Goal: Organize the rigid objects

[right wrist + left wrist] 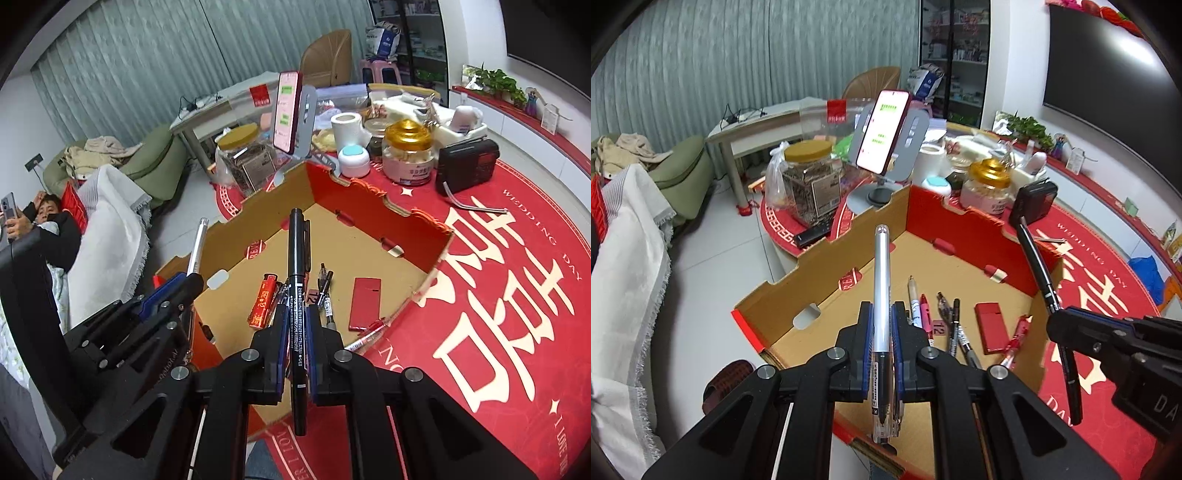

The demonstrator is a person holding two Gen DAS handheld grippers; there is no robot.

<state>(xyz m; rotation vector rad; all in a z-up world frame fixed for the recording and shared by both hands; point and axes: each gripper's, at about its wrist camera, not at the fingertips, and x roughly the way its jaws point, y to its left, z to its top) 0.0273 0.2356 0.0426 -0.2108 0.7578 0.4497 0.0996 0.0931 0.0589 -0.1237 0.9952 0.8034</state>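
My left gripper (882, 325) is shut on a silver-capped pen (881, 280), held upright above the open cardboard box (783, 295). My right gripper (297, 325) is shut on a black marker pen (296, 258), also above the box (406, 266). In the left wrist view the right gripper (1057, 317) shows at the right with the black pen (1036, 262). In the right wrist view the left gripper (190, 280) shows at the left with the silver pen (197, 240). Several pens (956, 325), a red flat case (991, 326) and a red lighter (263, 301) lie on the box floor.
The box sits on a round table with a red cloth (517, 295). Behind the box stand a phone on a stand (882, 133), two jars (809, 181), a tape roll (345, 125) and a black radio (467, 164). A person lies on a sofa (48, 218) at the left.
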